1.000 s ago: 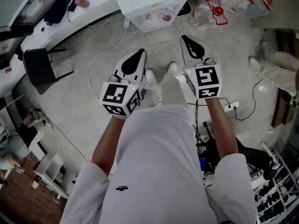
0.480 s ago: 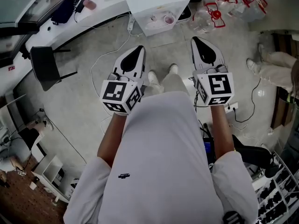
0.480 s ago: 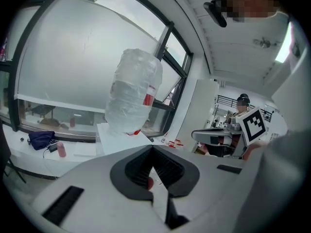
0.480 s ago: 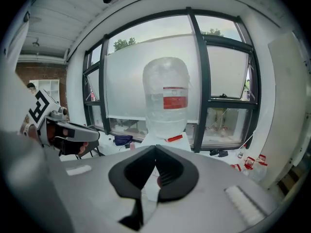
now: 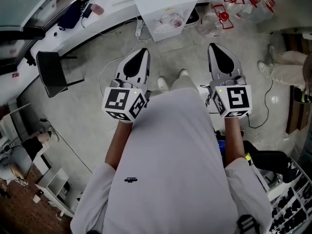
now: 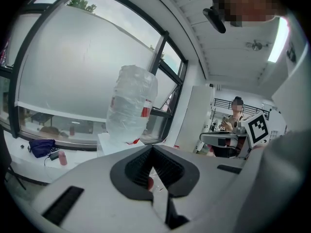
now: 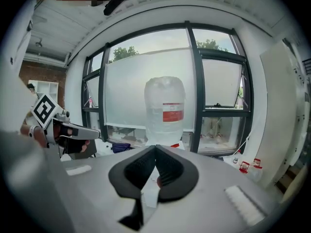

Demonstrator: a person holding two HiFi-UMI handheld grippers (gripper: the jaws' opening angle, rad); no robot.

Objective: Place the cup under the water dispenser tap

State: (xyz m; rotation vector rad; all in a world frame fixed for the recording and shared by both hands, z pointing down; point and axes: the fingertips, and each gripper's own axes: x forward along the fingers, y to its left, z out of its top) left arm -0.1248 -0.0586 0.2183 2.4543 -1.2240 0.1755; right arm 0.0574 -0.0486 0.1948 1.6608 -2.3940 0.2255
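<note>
The white water dispenser [image 5: 165, 6] stands at the top of the head view, with a small pinkish cup [image 5: 177, 22] on its front ledge. Its clear water bottle [image 6: 131, 106] fills the middle of the left gripper view, and the same bottle [image 7: 165, 110], with a red label, rises ahead in the right gripper view. My left gripper [image 5: 141, 52] and right gripper [image 5: 217, 48] are held out over the floor, pointing toward the dispenser and well short of it. Both are shut with nothing between the jaws. The left gripper [image 6: 153, 147] and right gripper [image 7: 155, 148] show their tips meeting.
A black chair [image 5: 51, 72] stands at the left beside a white counter [image 5: 63, 28] with a pink bottle [image 5: 97, 9]. Several empty jugs with red handles [image 5: 229, 9] lie right of the dispenser. Cables [image 5: 105, 65] and a power strip [image 5: 243, 112] cross the floor. A person's legs [image 5: 287, 65] show at the right.
Both grippers have risen and moved forward toward the dispenser, the right one drifting rightward in the head view. Their jaws stayed shut.
</note>
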